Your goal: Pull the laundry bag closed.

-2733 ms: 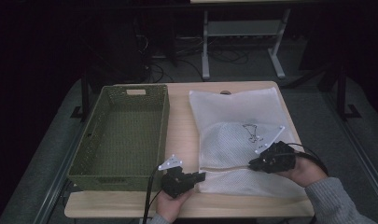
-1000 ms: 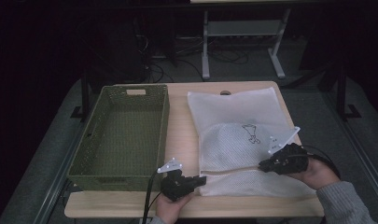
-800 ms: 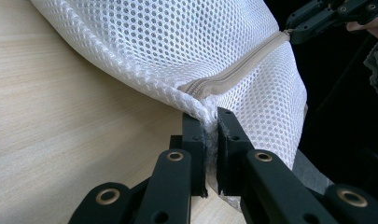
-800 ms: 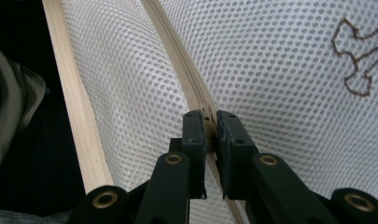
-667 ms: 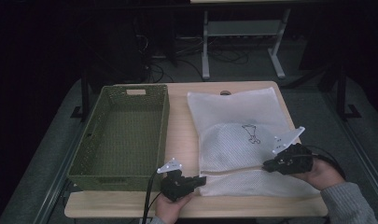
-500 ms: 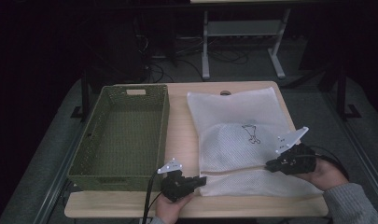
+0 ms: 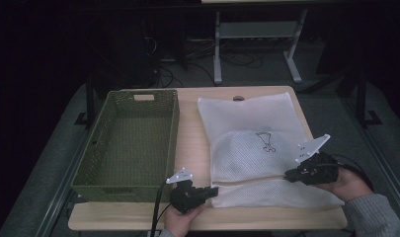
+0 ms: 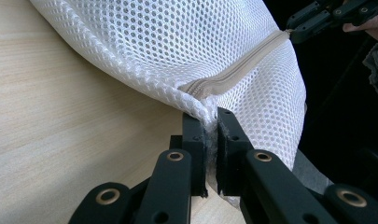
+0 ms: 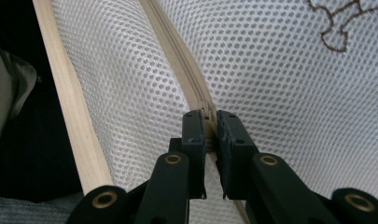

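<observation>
On the right half of the table (image 7: 190, 133) lies the white mesh bag (image 7: 257, 133), flat at its far end and bulging toward me, with a small dark squiggle stitched on the bulge. Its beige zipper (image 7: 252, 178) runs across the near part of the bag, from one of my tools to the other.

My left gripper (image 7: 213, 191) has its jaws pinched together on the bag's near left corner, right where the zipper ends; in the left gripper view (image 8: 211, 122) the mesh is bunched up between the two black pads and lifted a little off the wood.

My right gripper (image 7: 289, 174) is clamped on the zipper at the bag's right side; in the right gripper view (image 9: 211, 122) the jaws squeeze a small beige piece sitting on the zipper track, though I cannot tell whether it is the pull tab or the slider.

Just left of the bag stands the green woven basket (image 7: 103, 153), near it but not touching
</observation>
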{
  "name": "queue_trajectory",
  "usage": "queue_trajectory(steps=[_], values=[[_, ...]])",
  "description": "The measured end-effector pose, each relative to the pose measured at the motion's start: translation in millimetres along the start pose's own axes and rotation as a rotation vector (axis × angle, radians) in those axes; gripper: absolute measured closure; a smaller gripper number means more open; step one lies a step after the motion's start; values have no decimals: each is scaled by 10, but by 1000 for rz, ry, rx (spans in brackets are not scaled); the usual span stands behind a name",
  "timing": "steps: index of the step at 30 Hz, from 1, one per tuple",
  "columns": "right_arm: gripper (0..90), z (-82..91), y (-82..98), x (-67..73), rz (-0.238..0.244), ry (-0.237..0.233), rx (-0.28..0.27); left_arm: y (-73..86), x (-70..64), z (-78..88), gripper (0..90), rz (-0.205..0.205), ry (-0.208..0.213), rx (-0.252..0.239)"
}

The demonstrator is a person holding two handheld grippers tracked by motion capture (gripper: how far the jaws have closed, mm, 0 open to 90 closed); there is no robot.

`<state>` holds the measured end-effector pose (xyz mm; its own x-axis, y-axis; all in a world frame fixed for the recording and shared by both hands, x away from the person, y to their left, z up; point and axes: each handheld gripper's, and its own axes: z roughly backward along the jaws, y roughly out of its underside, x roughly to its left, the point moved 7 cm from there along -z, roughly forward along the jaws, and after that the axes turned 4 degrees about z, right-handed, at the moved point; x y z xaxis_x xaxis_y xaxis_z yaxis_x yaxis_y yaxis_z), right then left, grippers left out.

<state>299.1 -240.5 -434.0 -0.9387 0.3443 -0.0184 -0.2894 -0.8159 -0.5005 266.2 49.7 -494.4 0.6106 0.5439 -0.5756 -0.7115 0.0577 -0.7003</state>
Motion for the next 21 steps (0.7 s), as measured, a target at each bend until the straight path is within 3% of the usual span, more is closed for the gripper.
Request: queue_trajectory(steps=[9,21], values=[[813,26,57,-24,-4,5,-6,11,-26,4,842,-2,4,2],[811,86,260,-77,-52,21,-18,15,-32,14,842,7,6,-4]])
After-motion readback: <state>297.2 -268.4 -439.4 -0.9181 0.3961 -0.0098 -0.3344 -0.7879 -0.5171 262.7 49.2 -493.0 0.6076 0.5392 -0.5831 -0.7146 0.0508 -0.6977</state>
